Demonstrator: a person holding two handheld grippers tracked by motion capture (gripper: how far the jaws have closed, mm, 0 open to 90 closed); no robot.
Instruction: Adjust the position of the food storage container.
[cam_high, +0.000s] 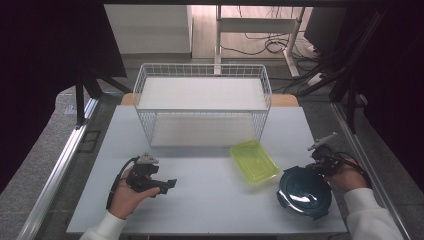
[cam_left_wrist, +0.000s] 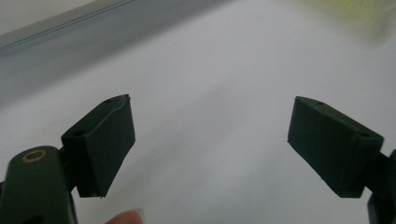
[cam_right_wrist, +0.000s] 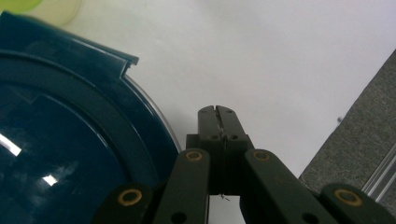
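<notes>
My left gripper (cam_high: 167, 185) rests low over the front left of the white table (cam_high: 210, 200), held in a hand and pointing right. In the left gripper view its jaws stand wide open (cam_left_wrist: 210, 140) over bare table, with nothing between them. My right gripper (cam_high: 323, 159) is at the table's right edge, just beyond a dark blue round lidded container (cam_high: 304, 191). Its jaws are shut (cam_right_wrist: 217, 113) on nothing, right beside the container's rim (cam_right_wrist: 70, 135). A yellow-green rectangular tub (cam_high: 254, 161) lies between the two grippers, just left of the blue container.
A white wire basket rack (cam_high: 202, 102) with two levels stands at the back middle of the table. Metal rails (cam_high: 60, 165) run along both sides. Grey floor (cam_right_wrist: 359, 130) lies close beyond the table's right edge. The tub shows as a yellow blur (cam_left_wrist: 355, 11) far ahead of the left jaws.
</notes>
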